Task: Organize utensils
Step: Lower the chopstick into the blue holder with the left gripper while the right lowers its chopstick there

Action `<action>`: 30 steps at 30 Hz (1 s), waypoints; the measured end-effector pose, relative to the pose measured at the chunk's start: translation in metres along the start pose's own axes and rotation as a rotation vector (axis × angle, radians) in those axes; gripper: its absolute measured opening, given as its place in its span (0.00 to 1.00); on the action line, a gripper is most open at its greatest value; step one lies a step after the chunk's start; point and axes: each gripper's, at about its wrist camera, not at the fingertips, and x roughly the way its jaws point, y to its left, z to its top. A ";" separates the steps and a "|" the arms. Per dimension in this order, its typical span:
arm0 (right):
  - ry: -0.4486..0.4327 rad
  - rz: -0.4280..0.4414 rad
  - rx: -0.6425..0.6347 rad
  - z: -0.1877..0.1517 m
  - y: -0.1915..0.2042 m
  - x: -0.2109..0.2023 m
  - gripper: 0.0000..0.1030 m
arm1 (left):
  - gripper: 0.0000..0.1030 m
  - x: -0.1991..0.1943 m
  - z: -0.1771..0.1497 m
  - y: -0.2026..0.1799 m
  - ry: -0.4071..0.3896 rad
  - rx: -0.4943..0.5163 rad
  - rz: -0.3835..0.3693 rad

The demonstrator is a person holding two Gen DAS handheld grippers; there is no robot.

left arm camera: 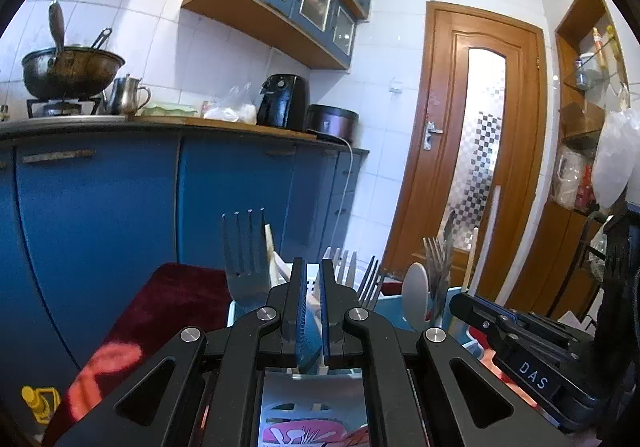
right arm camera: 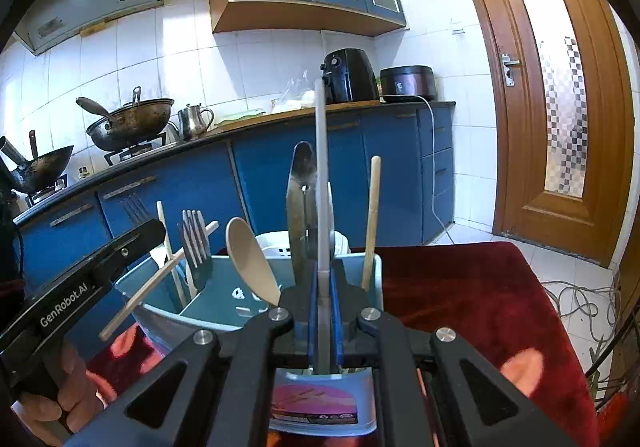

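Left wrist view: the left gripper sits low at 6 o'clock, its blue pads drawn nearly together with only a thin white strip showing in the gap; whether it is pinched I cannot tell. Past the tips stands a light blue utensil holder, mostly hidden behind the jaws. A large grey fork rises at 11 o'clock of the tips; at 2 o'clock stand a pale spoon, metal forks and a tall white rod. The right gripper enters from 4 o'clock, cut off by the frame. Right wrist view: the right gripper is closed narrow on a grey upright handle, which runs to 12 o'clock. Directly behind is the holder on a red cloth, holding a beige spoon, a grey fork, chopsticks, a wooden stick and a metal blade-like piece, its lower part hidden. At 9 o'clock the left gripper is held in a hand, its tips hard to make out.
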 end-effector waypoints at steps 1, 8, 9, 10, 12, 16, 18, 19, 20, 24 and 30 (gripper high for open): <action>0.000 0.001 0.000 0.000 0.000 -0.001 0.08 | 0.06 0.000 0.000 0.001 0.003 -0.005 -0.001; 0.024 0.024 0.041 -0.002 -0.005 -0.001 0.14 | 0.06 0.001 -0.003 0.005 0.041 -0.023 -0.015; 0.024 0.027 0.047 -0.002 -0.005 -0.002 0.15 | 0.06 0.001 -0.002 0.005 0.046 -0.025 -0.020; 0.023 0.032 0.053 -0.001 -0.006 -0.004 0.16 | 0.06 0.001 -0.002 0.005 0.051 -0.027 -0.027; 0.016 0.035 0.056 0.000 -0.006 -0.007 0.19 | 0.06 -0.001 -0.001 0.005 0.064 -0.030 -0.043; 0.004 0.036 0.062 0.005 -0.005 -0.016 0.20 | 0.10 -0.003 0.002 0.002 0.090 -0.041 -0.062; 0.000 0.037 0.066 0.007 -0.005 -0.021 0.20 | 0.12 -0.004 0.003 0.001 0.103 -0.047 -0.071; -0.002 0.039 0.067 0.007 -0.005 -0.024 0.21 | 0.13 -0.005 0.004 0.001 0.108 -0.050 -0.074; -0.003 0.040 0.066 0.008 -0.004 -0.026 0.22 | 0.15 -0.007 0.005 0.001 0.111 -0.053 -0.077; -0.005 0.043 0.056 0.012 0.000 -0.035 0.23 | 0.28 -0.018 0.008 0.002 0.108 -0.055 -0.069; 0.021 0.100 0.049 0.016 0.017 -0.043 0.24 | 0.31 -0.032 0.012 0.006 0.126 -0.039 -0.035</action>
